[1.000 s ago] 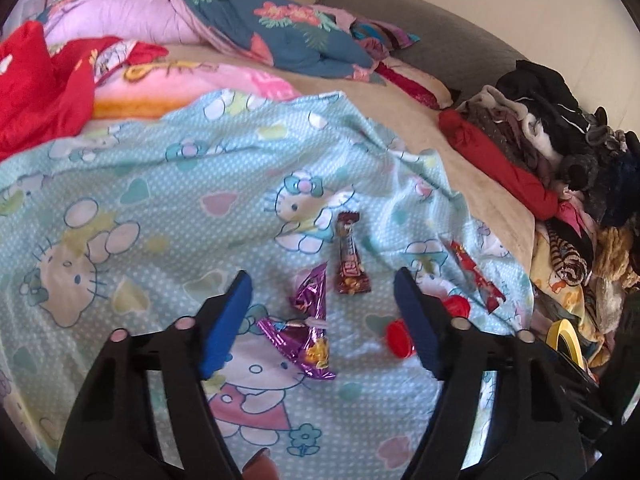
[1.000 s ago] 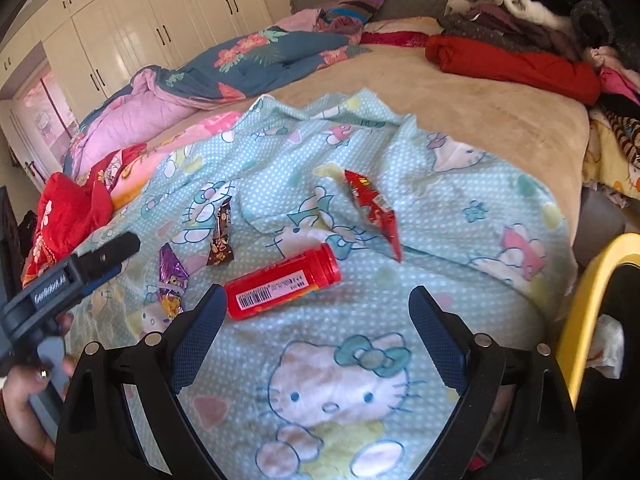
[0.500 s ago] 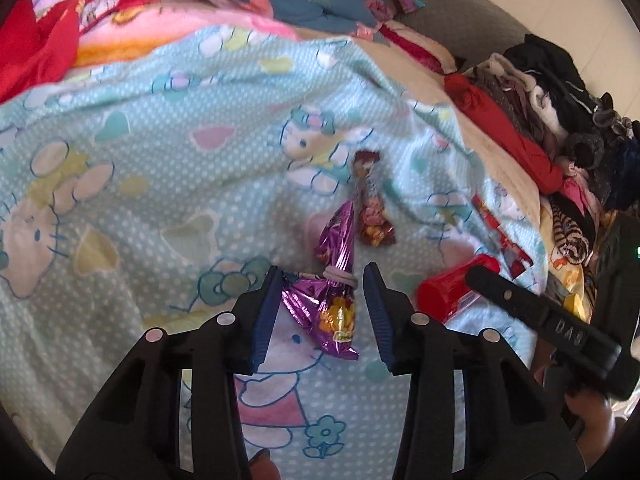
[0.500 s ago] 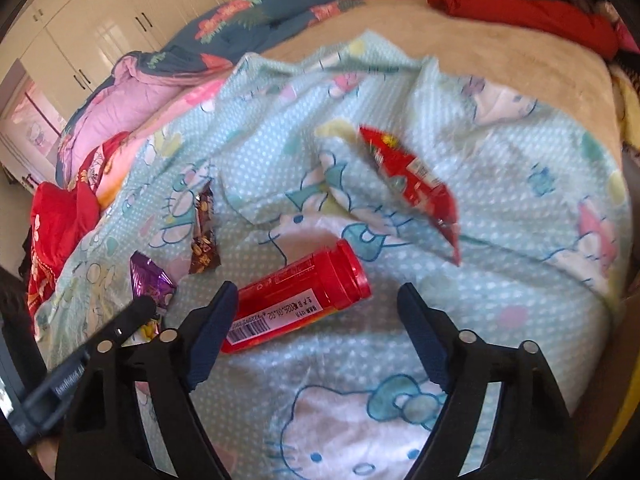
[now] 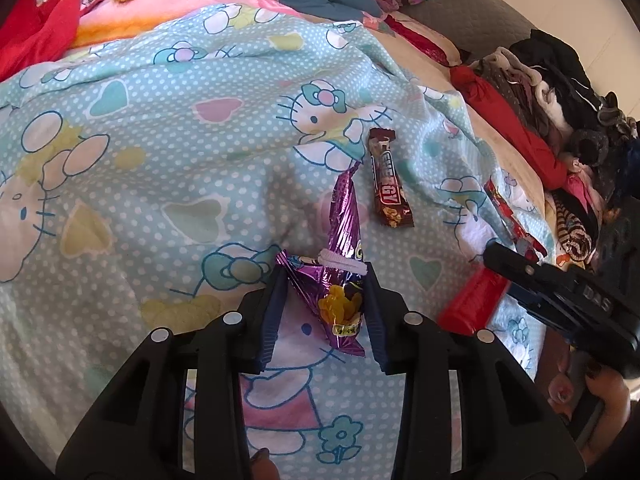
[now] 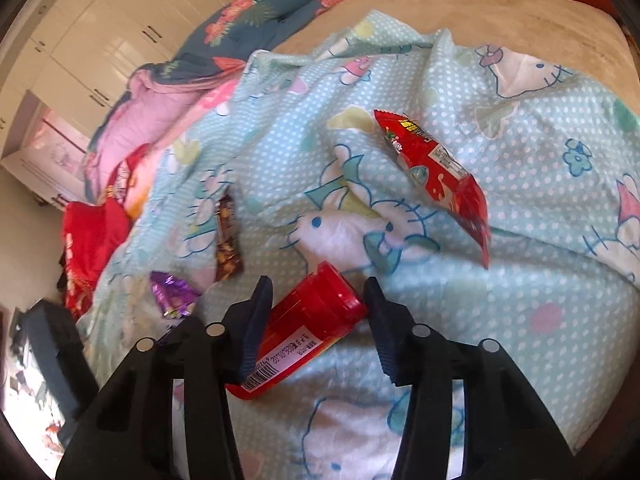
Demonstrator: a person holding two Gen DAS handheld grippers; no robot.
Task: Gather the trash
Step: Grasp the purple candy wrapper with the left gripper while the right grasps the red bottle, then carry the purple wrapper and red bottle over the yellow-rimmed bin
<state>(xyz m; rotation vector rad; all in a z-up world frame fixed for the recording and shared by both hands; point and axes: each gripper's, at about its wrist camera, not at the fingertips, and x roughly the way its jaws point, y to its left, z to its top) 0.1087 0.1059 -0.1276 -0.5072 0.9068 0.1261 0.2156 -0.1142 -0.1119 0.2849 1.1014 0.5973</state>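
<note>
A purple foil snack bag (image 5: 340, 280) lies on the Hello Kitty sheet (image 5: 160, 160). My left gripper (image 5: 324, 276) straddles its lower half, jaws partly closed with the pads close on both sides. A red plastic canister (image 6: 304, 332) lies on its side between the jaws of my right gripper (image 6: 316, 292), which is open around it; it also shows in the left wrist view (image 5: 472, 300). A brown candy-bar wrapper (image 5: 388, 180) and a red snack packet (image 6: 436, 168) lie on the sheet beyond. The purple bag shows at the left in the right wrist view (image 6: 172, 292).
Rumpled quilts and a red garment (image 5: 36, 28) lie at the head of the bed. A pile of clothes (image 5: 560, 92) runs along the right edge. White wardrobe doors (image 6: 120, 32) stand behind the bed.
Both grippers have moved down and forward onto the sheet. The left jaws have narrowed around the purple bag. The right jaws have come around the red canister.
</note>
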